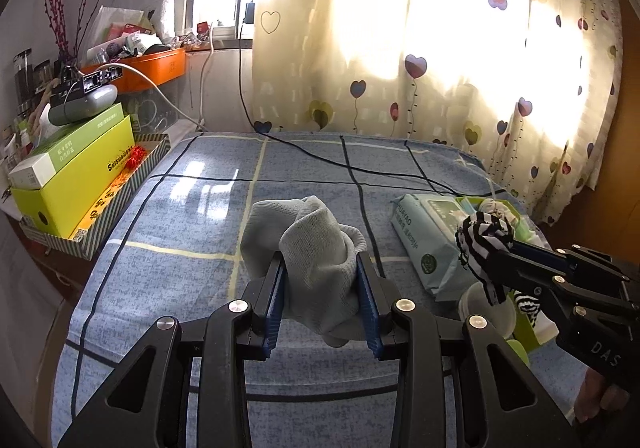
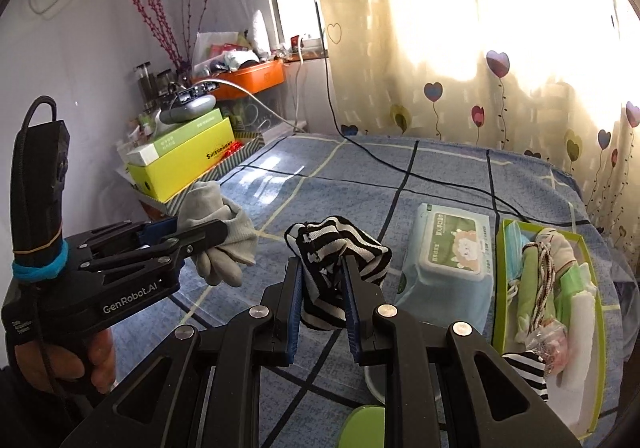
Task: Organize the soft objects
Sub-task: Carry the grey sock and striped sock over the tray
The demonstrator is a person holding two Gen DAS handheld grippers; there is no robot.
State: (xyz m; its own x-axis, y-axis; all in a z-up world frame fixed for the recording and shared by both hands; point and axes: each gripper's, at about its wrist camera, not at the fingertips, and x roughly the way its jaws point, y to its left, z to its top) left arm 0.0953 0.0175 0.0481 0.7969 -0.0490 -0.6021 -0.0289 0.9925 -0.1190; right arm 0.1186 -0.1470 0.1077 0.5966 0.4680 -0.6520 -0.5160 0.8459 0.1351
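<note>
My left gripper [image 1: 322, 272] is shut on a grey sock [image 1: 308, 248] and holds it above the blue checked bed [image 1: 192, 216]. It also shows at the left of the right wrist view [image 2: 208, 232], with the grey sock [image 2: 224, 244] hanging from it. My right gripper [image 2: 322, 280] is shut on a black-and-white striped sock [image 2: 340, 252], also held above the bed. In the left wrist view the right gripper [image 1: 492, 248] holds the striped sock [image 1: 482, 240] at the right. A green tray [image 2: 502, 280] at the right holds several soft items.
A pack of wet wipes [image 2: 448, 260] lies on the bed beside the tray. A black cable [image 2: 400, 168] crosses the bed. Yellow and green boxes [image 1: 72, 176] are stacked on a side table at the left. A heart-print curtain [image 1: 440, 48] hangs behind the bed.
</note>
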